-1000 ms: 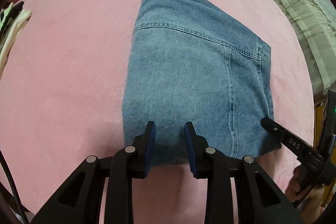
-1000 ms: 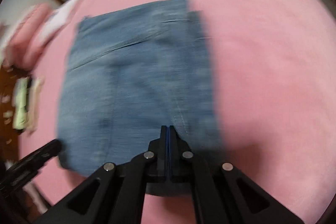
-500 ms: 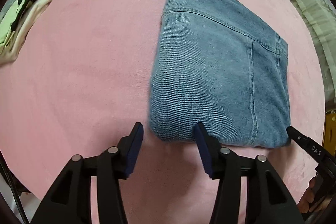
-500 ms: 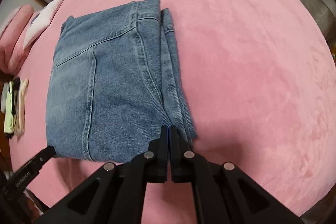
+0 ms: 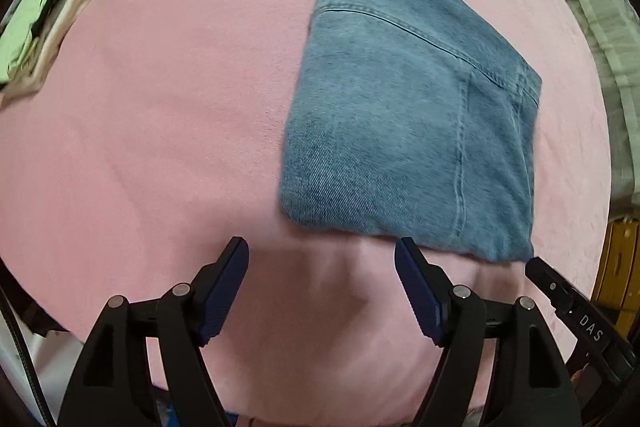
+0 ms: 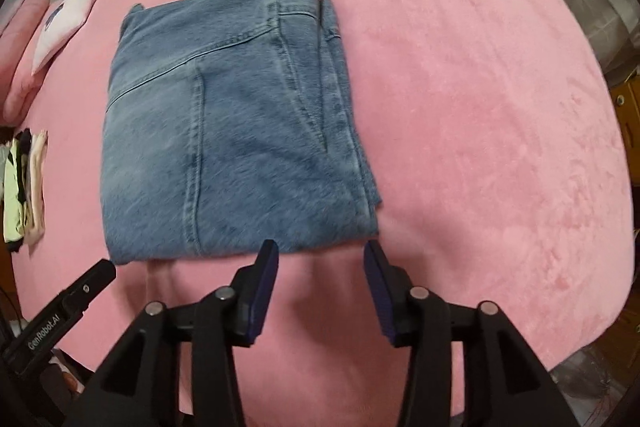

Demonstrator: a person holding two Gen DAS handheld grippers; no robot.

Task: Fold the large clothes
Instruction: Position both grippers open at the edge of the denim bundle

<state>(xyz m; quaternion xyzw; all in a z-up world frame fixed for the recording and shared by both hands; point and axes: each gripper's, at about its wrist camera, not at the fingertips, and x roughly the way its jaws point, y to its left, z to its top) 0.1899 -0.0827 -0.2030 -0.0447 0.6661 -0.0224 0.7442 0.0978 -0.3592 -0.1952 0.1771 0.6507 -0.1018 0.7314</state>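
left gripper (image 5: pixel 321 251) opened wider, right gripper (image 6: pixel 321 253) released folded jeans (image 6: pixel 236 131), both apparently pulled back

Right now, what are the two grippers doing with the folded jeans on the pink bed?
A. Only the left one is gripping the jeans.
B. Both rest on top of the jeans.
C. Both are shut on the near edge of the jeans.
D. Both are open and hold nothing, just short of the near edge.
D: the left gripper and the right gripper both have their jaws spread with only pink bedcover between them, and the folded jeans lie flat just beyond the fingertips.
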